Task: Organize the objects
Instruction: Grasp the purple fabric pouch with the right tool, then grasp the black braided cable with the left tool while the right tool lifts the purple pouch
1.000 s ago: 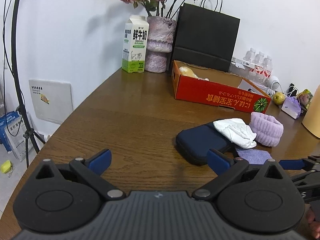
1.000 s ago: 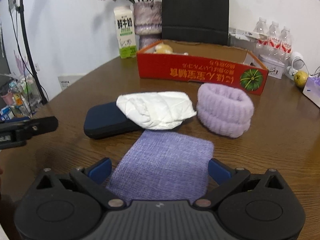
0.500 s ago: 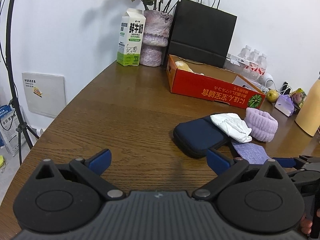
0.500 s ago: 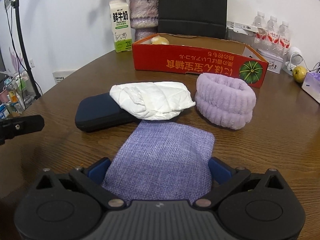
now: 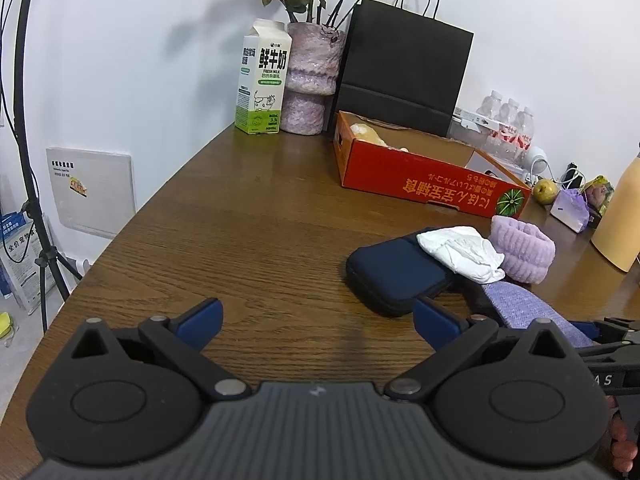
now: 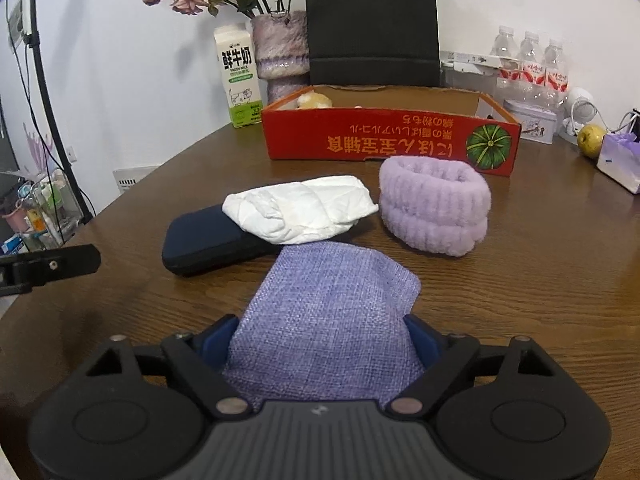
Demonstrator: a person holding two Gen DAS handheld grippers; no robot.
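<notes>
A lilac woven cloth pouch lies on the brown table between the fingers of my right gripper. The jaws are closing; both blue pads touch its sides and the cloth bunches upward. Beyond it, a crumpled white cloth rests partly on a navy zip case, with a fluffy lilac headband to the right. My left gripper stands open over bare wood, left of the navy case. The left wrist view shows the pouch at lower right.
A red cardboard box stands behind the cloths. Against the wall are a milk carton, a vase of dried roses and a black paper bag. Water bottles, a tin, an apple and a yellow bottle crowd the right side.
The right gripper's fingers have moved in onto the lilac pouch, which now buckles upward between them. The left gripper stays open in much the same place.
</notes>
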